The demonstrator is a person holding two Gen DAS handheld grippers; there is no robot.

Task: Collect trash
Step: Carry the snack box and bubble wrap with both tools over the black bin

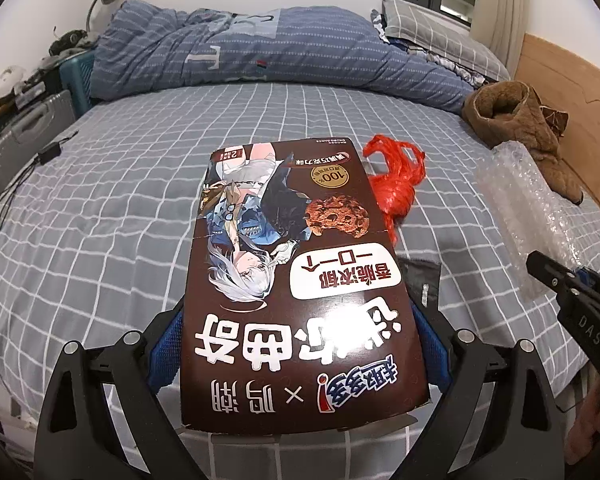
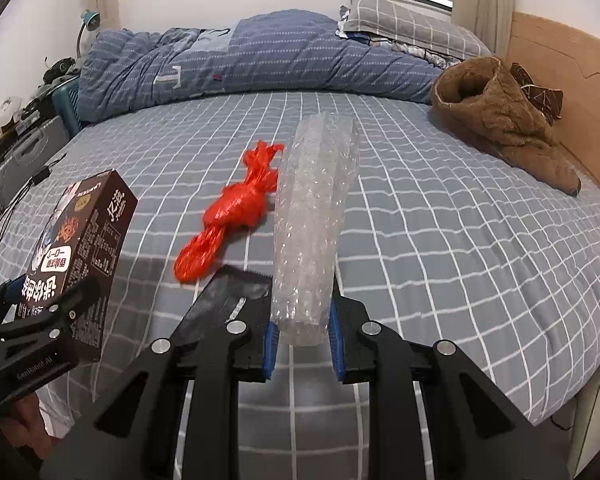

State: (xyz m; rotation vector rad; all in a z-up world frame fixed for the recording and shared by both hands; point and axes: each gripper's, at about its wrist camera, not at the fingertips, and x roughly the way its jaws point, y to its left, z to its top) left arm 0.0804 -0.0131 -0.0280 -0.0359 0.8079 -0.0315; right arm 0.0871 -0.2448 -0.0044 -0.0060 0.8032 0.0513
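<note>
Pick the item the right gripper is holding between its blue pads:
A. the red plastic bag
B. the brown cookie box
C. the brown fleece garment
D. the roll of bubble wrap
D: in the right wrist view the right gripper has its pads pressed on the near end of the bubble wrap, while the red plastic bag lies loose on the bed and the cookie box sits in the left gripper.

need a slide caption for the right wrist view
Right gripper clamps a clear bubble-wrap roll above the grey checked bed sheet, a crumpled red plastic bag lying beside it.
</note>
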